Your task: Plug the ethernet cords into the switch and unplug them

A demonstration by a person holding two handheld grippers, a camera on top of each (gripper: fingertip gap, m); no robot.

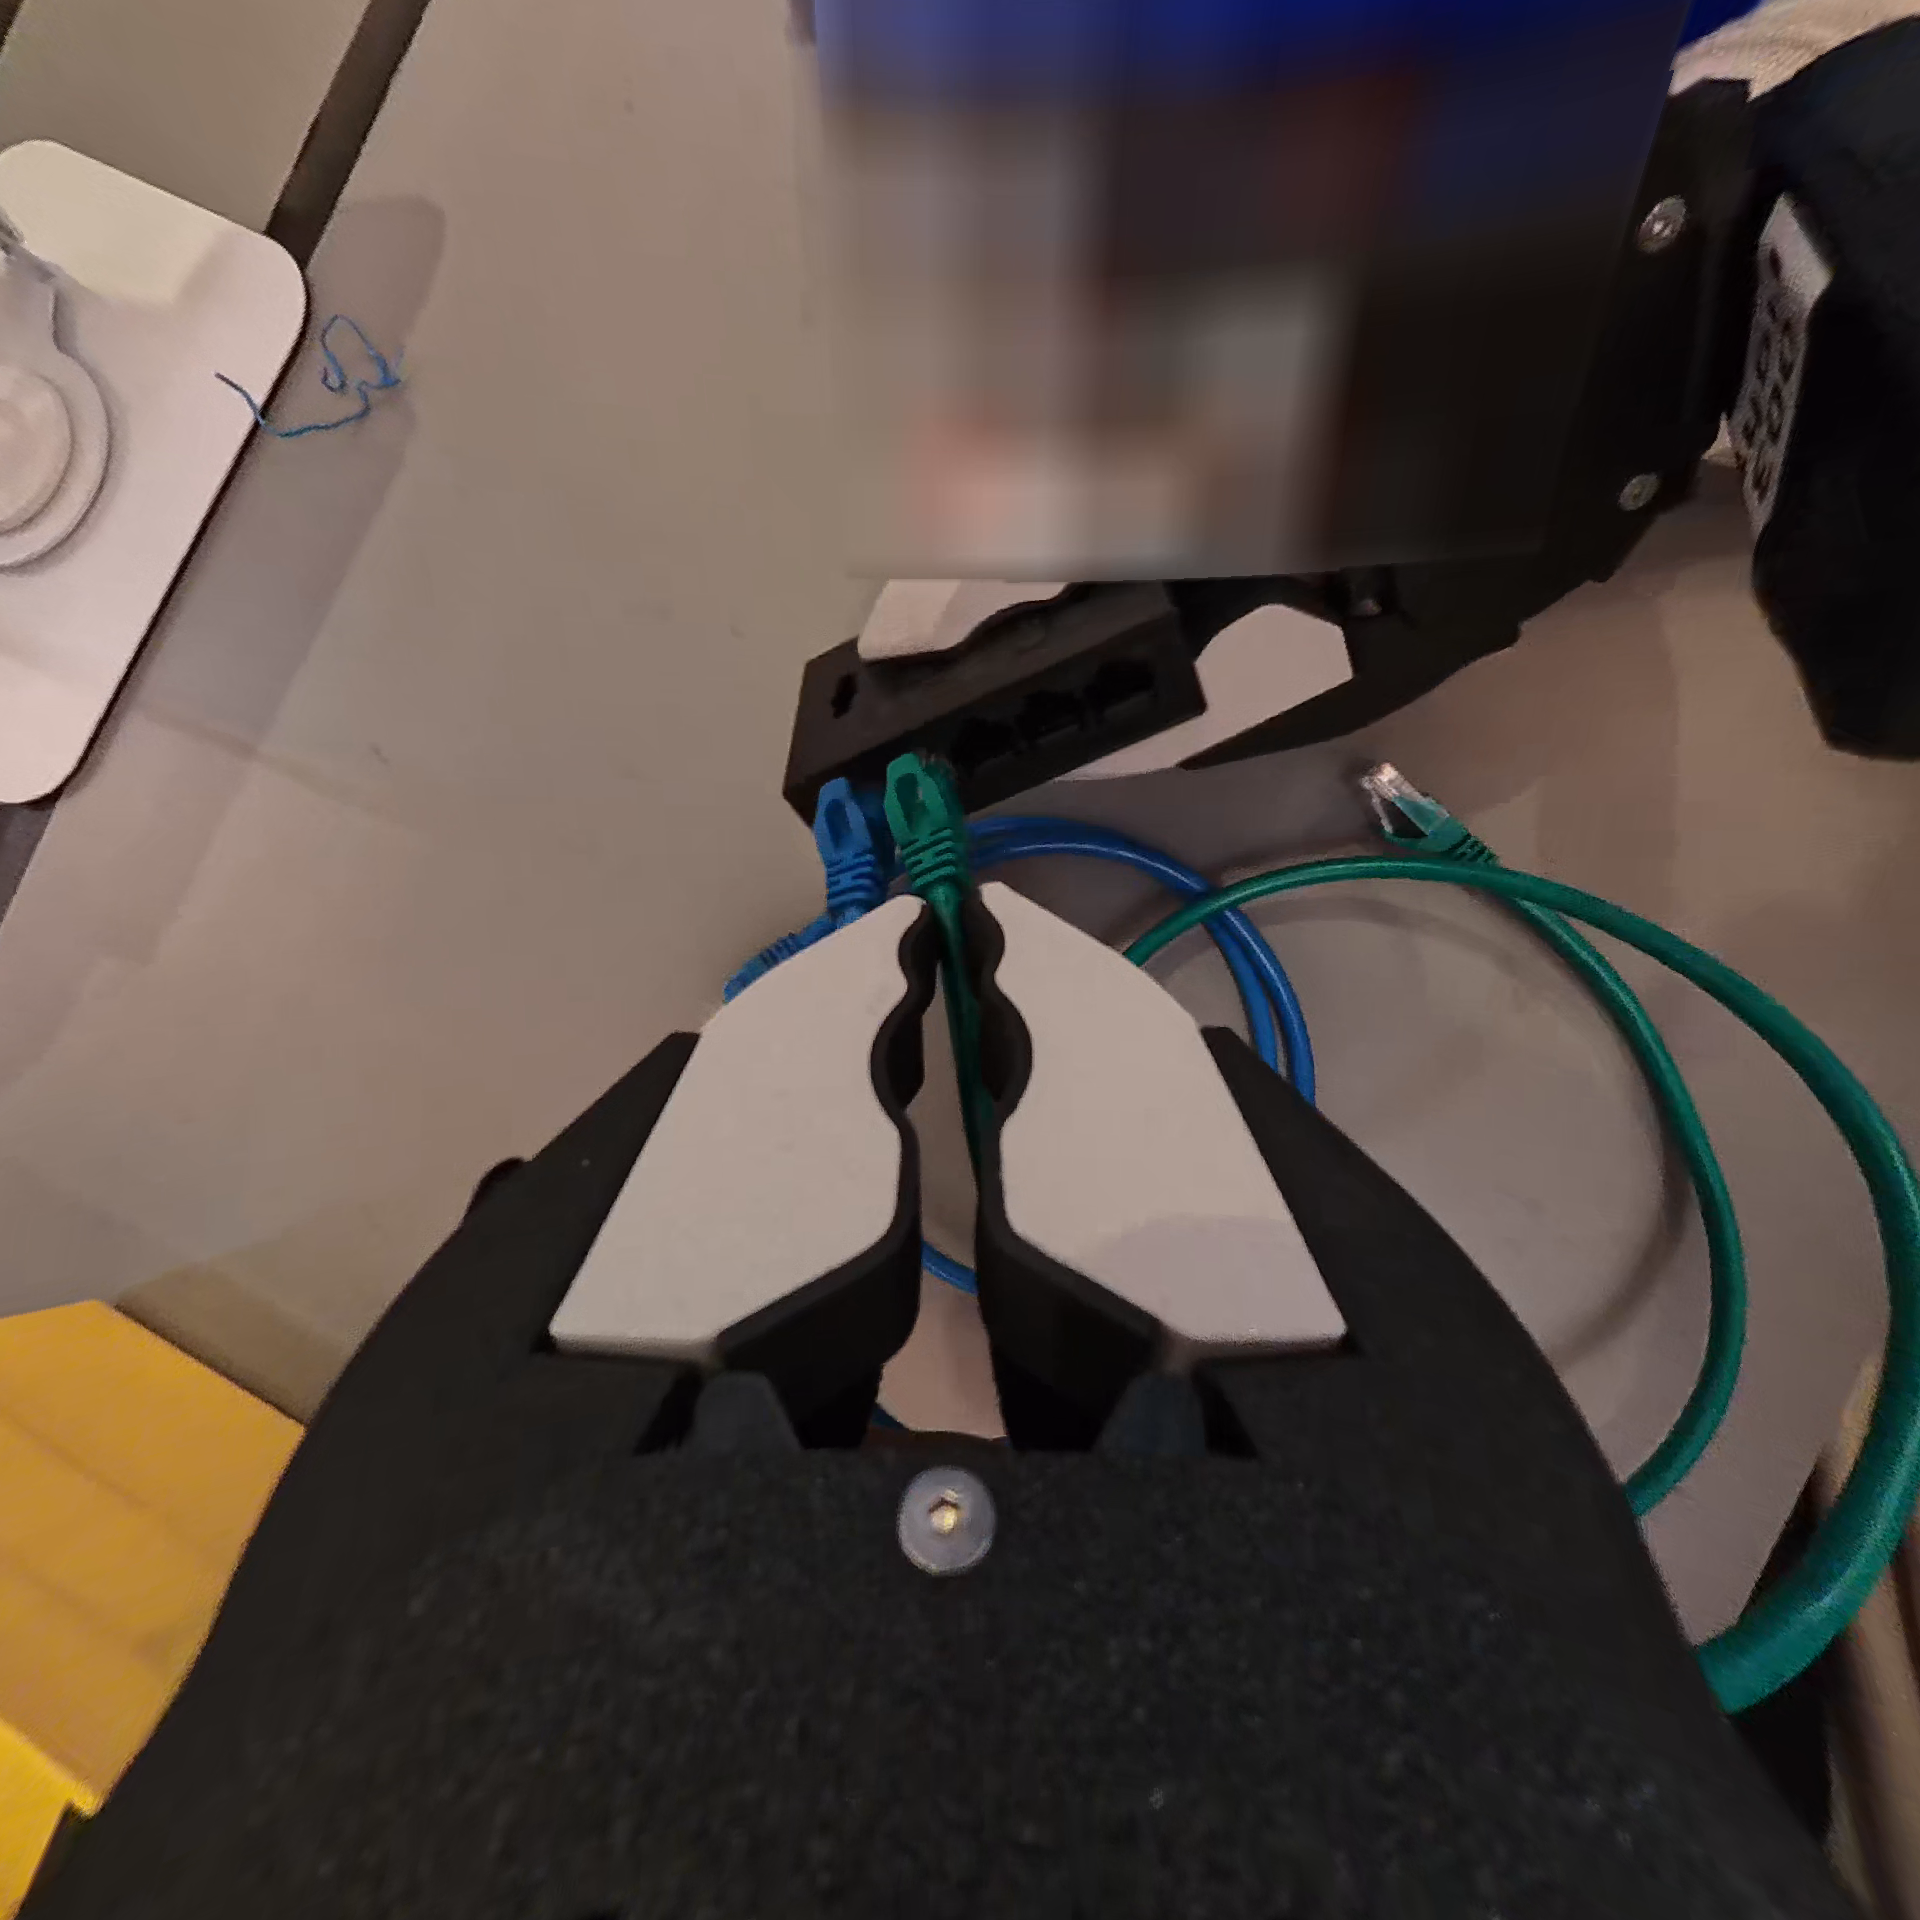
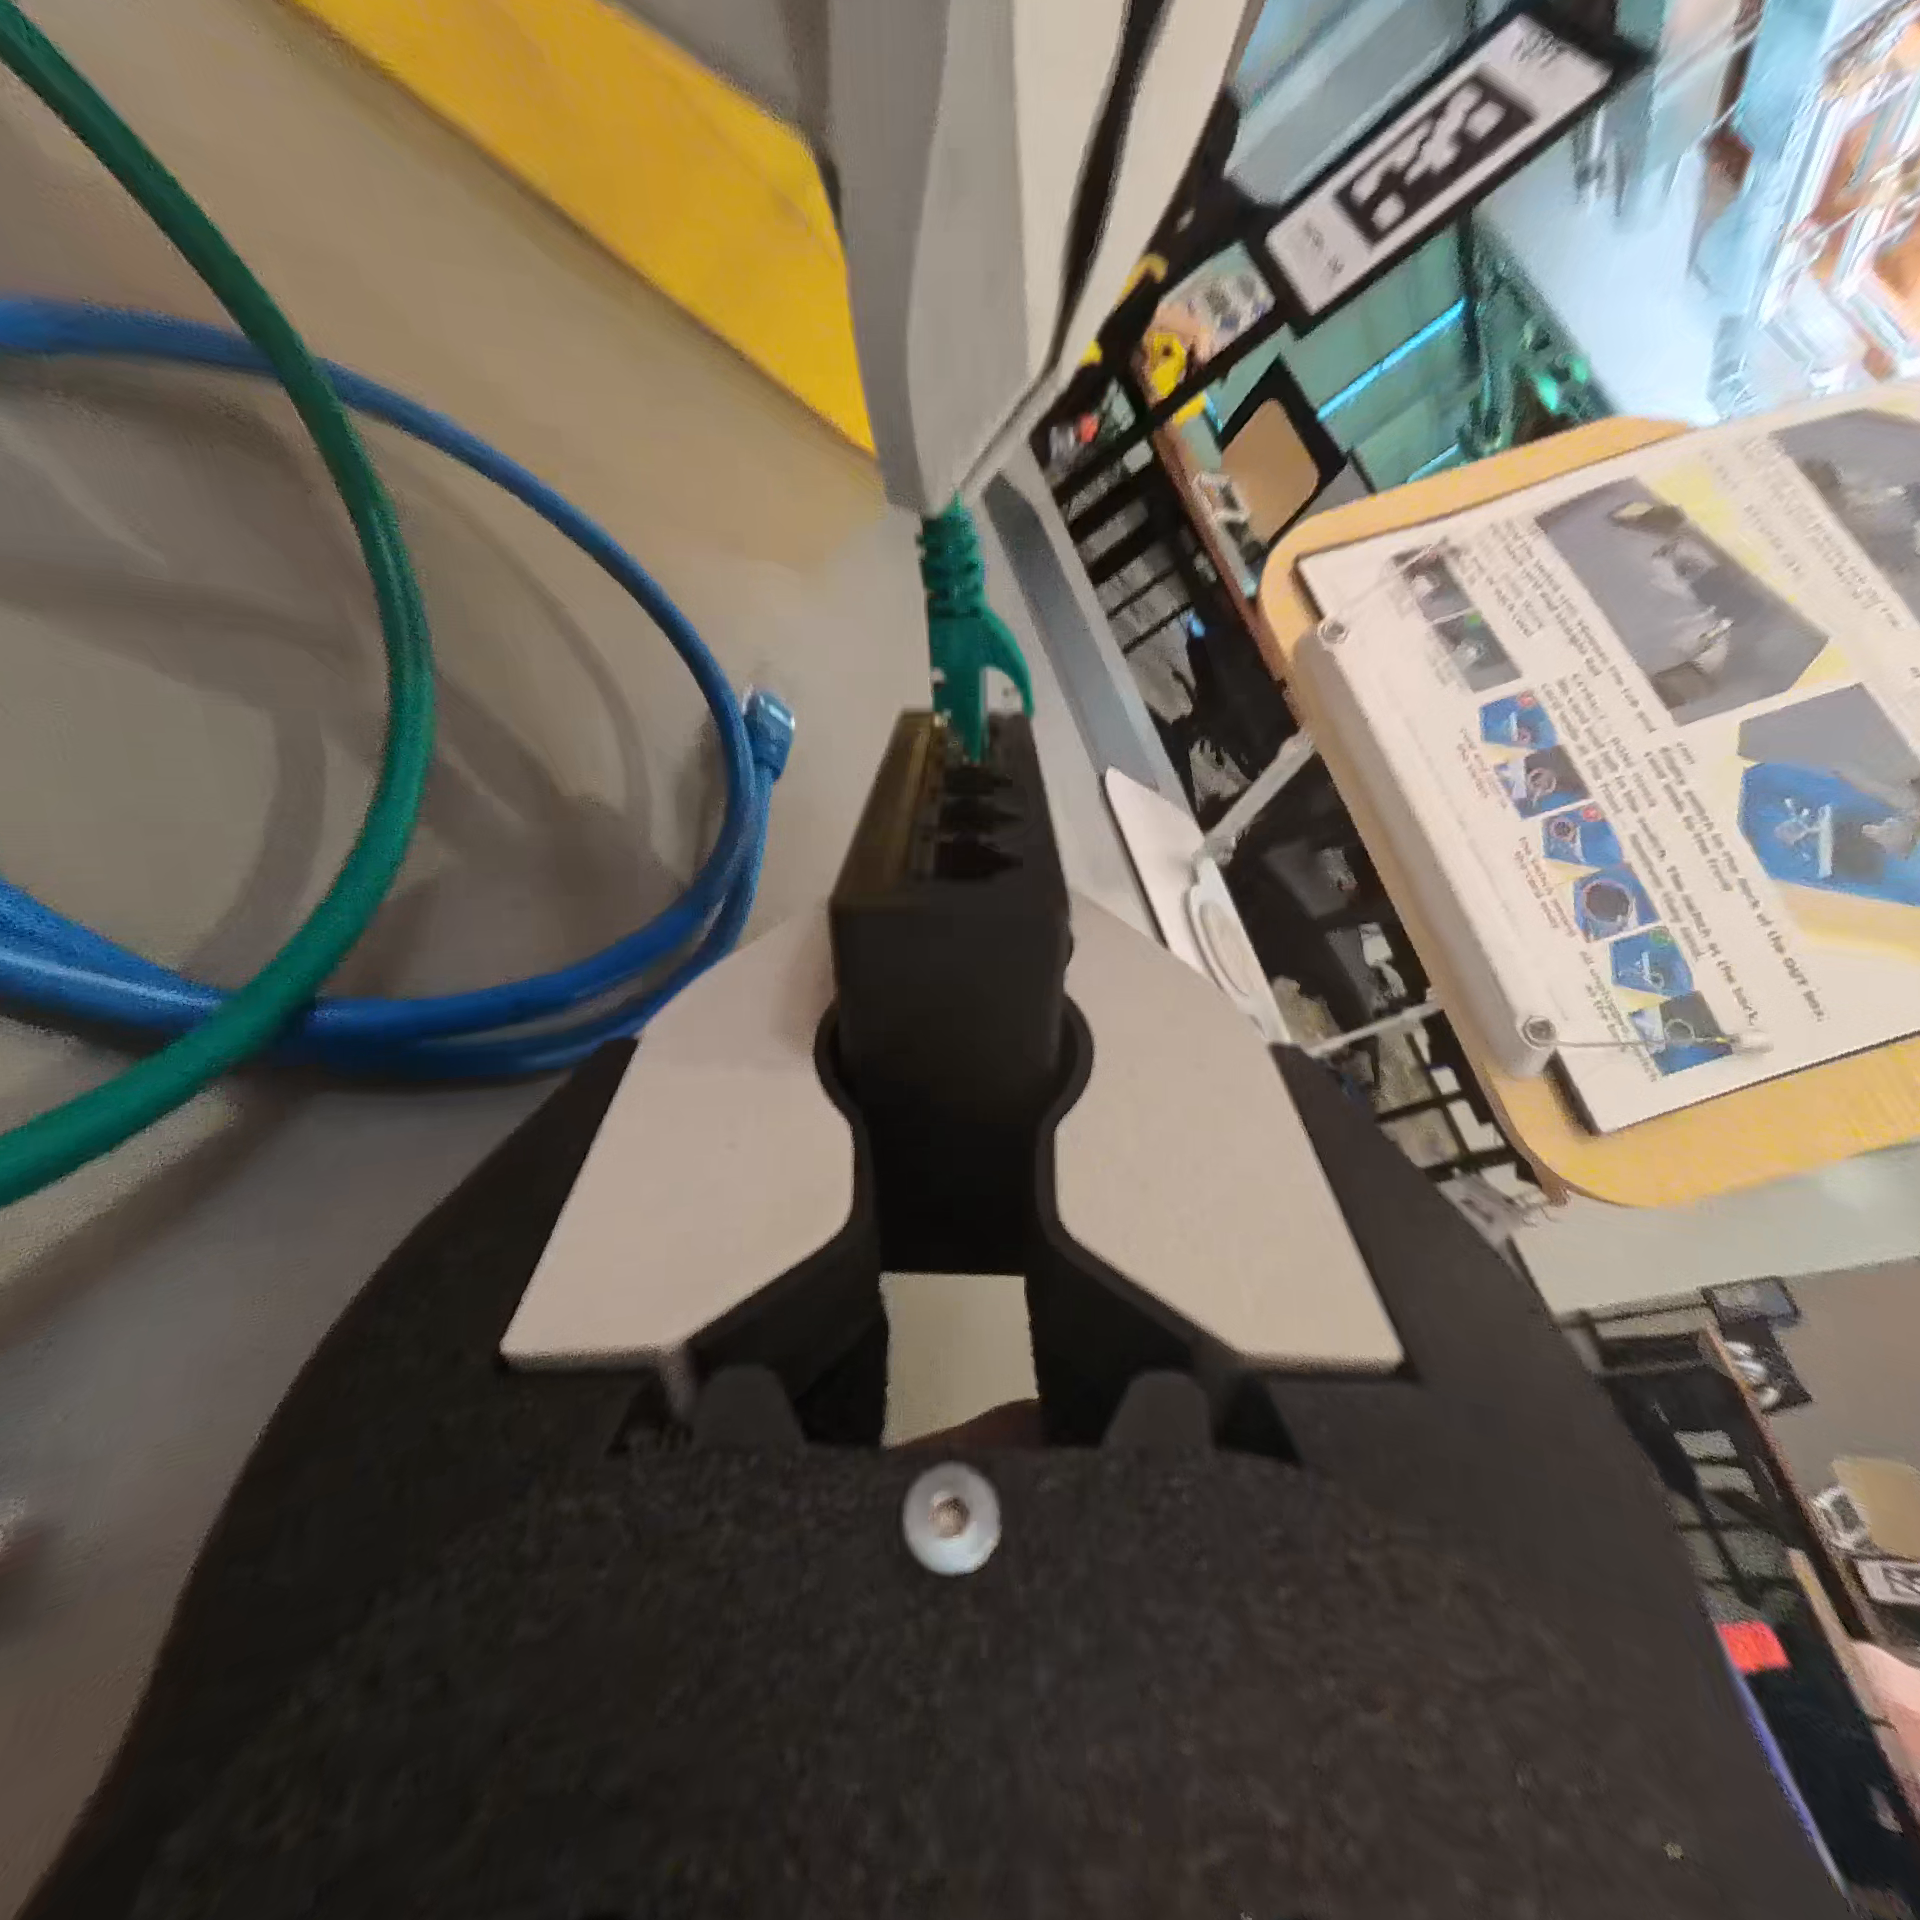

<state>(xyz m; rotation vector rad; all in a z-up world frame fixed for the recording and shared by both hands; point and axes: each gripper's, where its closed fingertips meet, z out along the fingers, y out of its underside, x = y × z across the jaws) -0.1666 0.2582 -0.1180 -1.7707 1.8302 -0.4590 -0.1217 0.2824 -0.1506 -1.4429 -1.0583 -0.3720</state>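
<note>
Grey bench (image 1: 540,644) surface is seen beneath everything, with a yellow block (image 1: 94,1475) at its near left edge. On it, the black switch (image 1: 997,707) is held clenched in the right claw (image 2: 951,997). The left claw (image 1: 951,925) is closed on the green cord (image 1: 1621,956) just behind its plug, which is seated in a port beside the blue cord's plug (image 1: 847,842). The green cord's other plug (image 1: 1408,805) lies loose on the bench, near the switch.
</note>
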